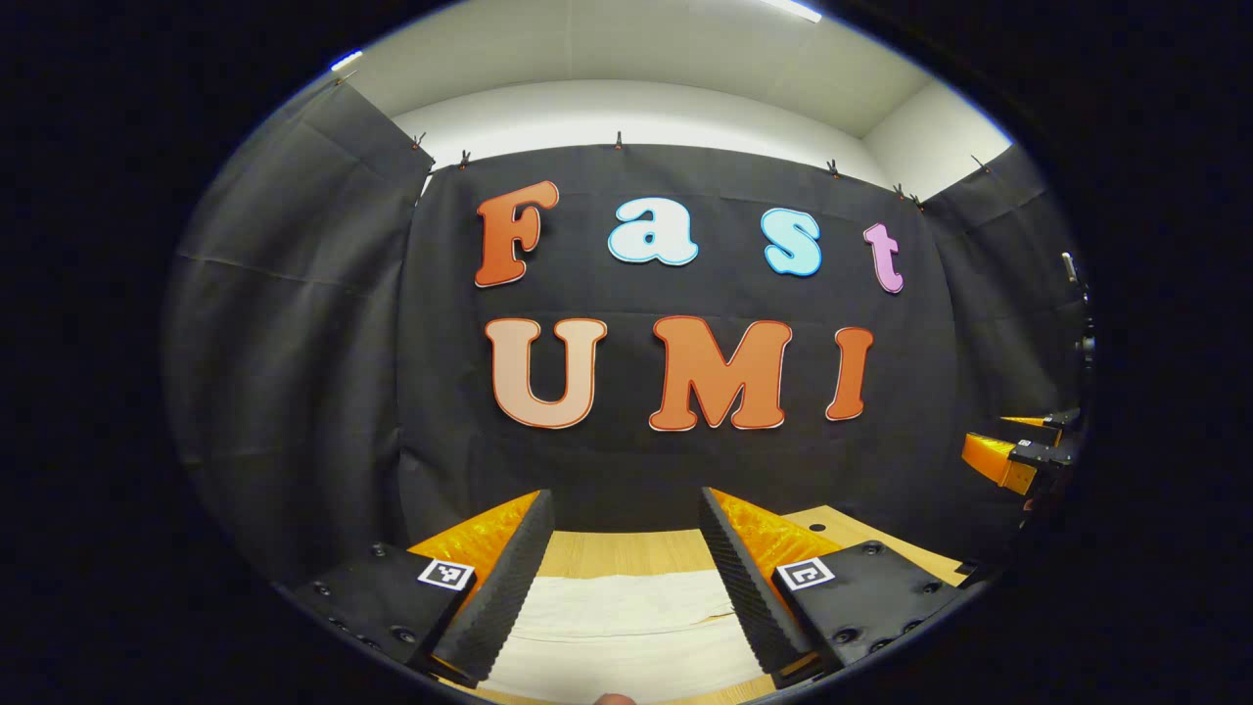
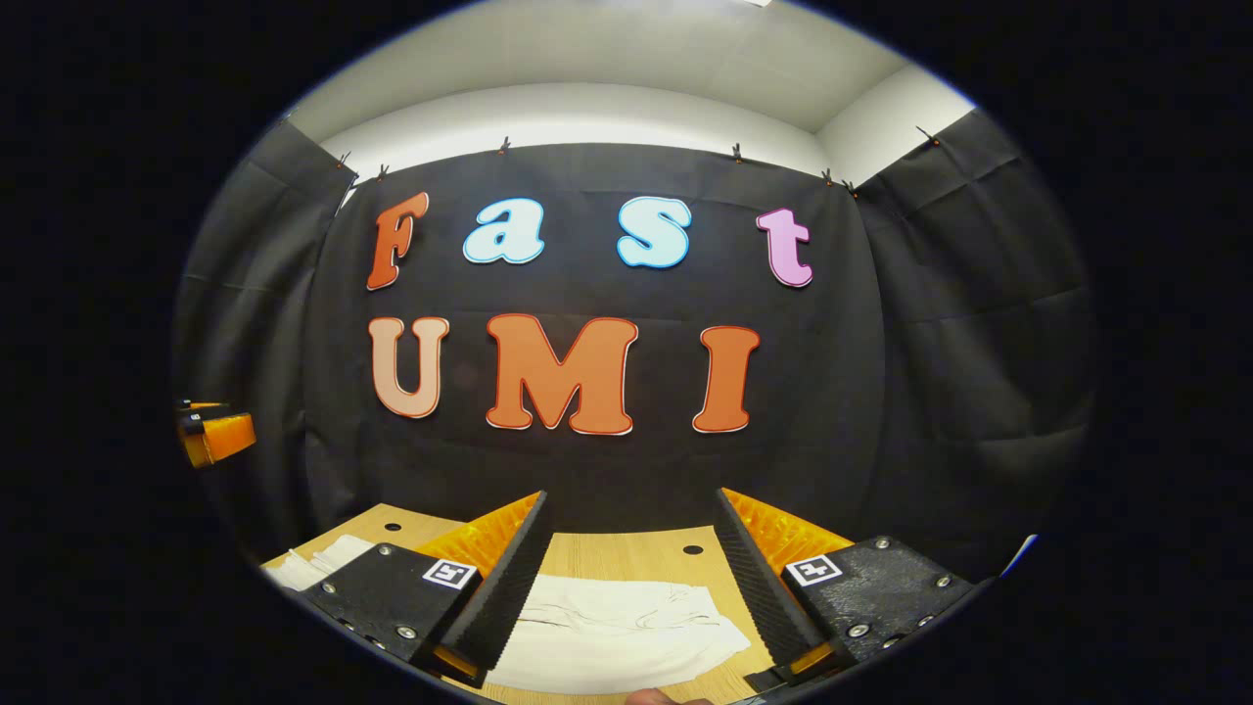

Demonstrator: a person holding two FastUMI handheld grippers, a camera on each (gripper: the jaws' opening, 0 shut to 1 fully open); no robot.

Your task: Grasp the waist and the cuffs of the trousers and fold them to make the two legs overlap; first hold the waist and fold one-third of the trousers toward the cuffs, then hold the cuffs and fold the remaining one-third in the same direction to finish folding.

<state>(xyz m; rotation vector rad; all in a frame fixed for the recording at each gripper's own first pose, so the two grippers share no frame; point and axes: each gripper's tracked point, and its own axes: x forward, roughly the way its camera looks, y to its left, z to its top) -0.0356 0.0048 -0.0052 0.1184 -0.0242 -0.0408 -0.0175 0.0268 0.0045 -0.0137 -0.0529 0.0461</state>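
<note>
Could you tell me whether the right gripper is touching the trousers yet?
Apart: in the right gripper view, the right gripper is open, its fingers held above the trousers.

Trousers point(image 1: 626, 627) point(image 2: 617, 632): pale woven cloth, matt, lying in soft creases with one sharp fold line. Table point(image 1: 617, 550) point(image 2: 626, 553): light wood with fine straight grain, smooth, faint satin sheen, drilled with small round holes. Booth wall point(image 1: 294, 343) point(image 2: 979, 343): black cloth, matt, lightly wrinkled, pinned up with small clips. Left gripper point(image 1: 626, 587) and right gripper point(image 2: 631, 587): finger pads point(image 1: 504, 587) point(image 2: 509, 587) ribbed and matt, rubber-like; backing shells translucent ridged plastic, glossy; mounting plates rough-grained matt plastic, fastened with shiny metal screws and bearing paper-like printed tags.
</note>
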